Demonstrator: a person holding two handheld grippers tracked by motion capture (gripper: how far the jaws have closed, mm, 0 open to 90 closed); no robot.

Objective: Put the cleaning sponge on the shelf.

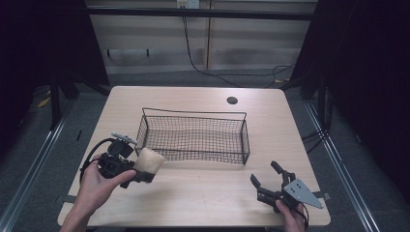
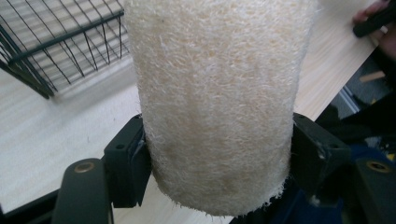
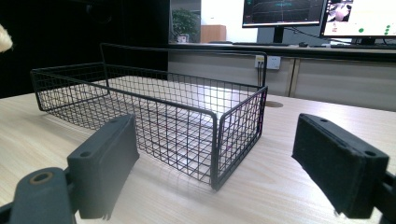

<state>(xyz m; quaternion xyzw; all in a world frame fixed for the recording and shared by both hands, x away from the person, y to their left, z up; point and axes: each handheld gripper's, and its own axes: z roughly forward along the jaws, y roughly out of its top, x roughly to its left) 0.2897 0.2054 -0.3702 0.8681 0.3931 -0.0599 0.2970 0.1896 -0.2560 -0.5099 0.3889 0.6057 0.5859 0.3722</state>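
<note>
A cream, fuzzy cylinder (image 1: 149, 161) is clamped in my left gripper (image 1: 143, 169), held just above the table at the front left, beside the near-left corner of a black wire basket (image 1: 193, 136). In the left gripper view the cylinder (image 2: 215, 102) stands upright between the two black jaws, with the basket's corner (image 2: 51, 42) beyond it. My right gripper (image 1: 265, 178) rests at the front right of the table, jaws wide apart with nothing between them. Its own view looks at the basket's near corner (image 3: 215, 140).
The light wooden table (image 1: 203, 193) has a round cable hole (image 1: 232, 100) at the back right. A cable runs down the wall behind. In the right gripper view, monitors (image 3: 285, 11) stand on a desk beyond the table. Bare tabletop lies between the two grippers.
</note>
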